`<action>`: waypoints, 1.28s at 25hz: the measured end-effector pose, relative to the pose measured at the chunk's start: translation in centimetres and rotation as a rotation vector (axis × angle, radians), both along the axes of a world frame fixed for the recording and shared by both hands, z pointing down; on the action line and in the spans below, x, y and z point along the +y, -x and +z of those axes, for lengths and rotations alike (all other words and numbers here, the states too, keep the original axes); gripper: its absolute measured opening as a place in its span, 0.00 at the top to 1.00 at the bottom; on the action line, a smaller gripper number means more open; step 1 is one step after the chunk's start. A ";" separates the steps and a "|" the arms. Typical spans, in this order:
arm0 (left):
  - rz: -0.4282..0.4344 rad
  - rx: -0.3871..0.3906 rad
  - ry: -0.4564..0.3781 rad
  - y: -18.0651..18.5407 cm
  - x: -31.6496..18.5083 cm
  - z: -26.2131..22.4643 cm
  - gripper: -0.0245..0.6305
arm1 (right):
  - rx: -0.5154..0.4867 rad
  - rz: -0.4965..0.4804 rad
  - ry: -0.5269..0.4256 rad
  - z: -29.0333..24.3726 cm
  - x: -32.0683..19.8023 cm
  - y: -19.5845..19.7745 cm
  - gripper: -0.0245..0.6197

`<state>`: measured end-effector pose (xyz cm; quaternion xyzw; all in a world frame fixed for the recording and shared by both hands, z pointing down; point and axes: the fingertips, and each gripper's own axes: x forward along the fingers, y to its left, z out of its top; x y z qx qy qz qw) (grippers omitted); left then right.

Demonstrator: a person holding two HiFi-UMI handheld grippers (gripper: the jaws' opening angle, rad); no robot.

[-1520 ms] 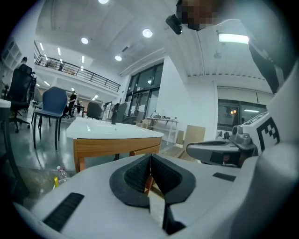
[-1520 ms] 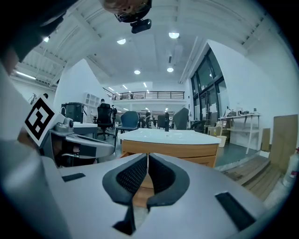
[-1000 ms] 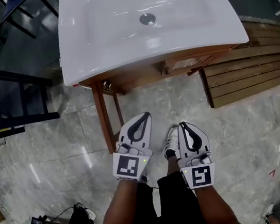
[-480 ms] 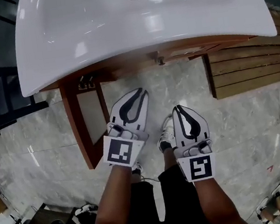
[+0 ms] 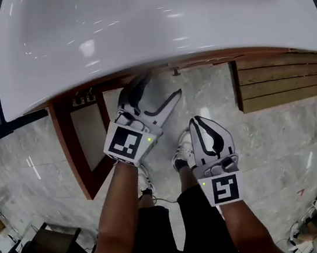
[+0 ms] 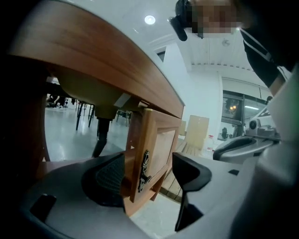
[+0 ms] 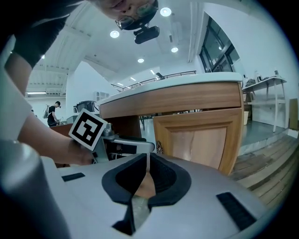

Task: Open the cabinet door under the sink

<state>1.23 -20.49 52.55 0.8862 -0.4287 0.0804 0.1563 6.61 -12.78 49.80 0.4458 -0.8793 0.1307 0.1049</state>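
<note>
Under a white sink [image 5: 132, 32], the left gripper [image 5: 162, 84] reaches the wooden cabinet door [image 6: 161, 149] just below the sink's rim. Its jaws have just been opening and now stand wide apart. The door's edge and dark metal handle [image 6: 144, 170] sit between them, unclamped. To the right, the right gripper [image 5: 197, 122] is clenched on nothing, apart from the door, over the marble floor [image 5: 278, 134].

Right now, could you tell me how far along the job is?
Done: the left gripper is at the cabinet door, its fingers just opened and straddling the edge with the handle. In hand: lining up that grip. Left: closing and pulling; the door looks shut.
</note>
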 end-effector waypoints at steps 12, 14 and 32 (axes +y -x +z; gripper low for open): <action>0.163 -0.028 -0.030 -2.9 -3.9 0.8 0.44 | -0.010 -0.017 0.033 1.4 -0.9 -0.9 0.91; 0.165 -0.032 -0.034 -2.9 -4.1 0.5 0.44 | -0.012 -0.018 0.037 1.4 -1.0 -1.1 0.91; 0.150 -0.052 -0.040 -4.9 -2.5 -0.1 0.44 | 0.003 0.040 0.026 2.1 1.4 -4.4 0.91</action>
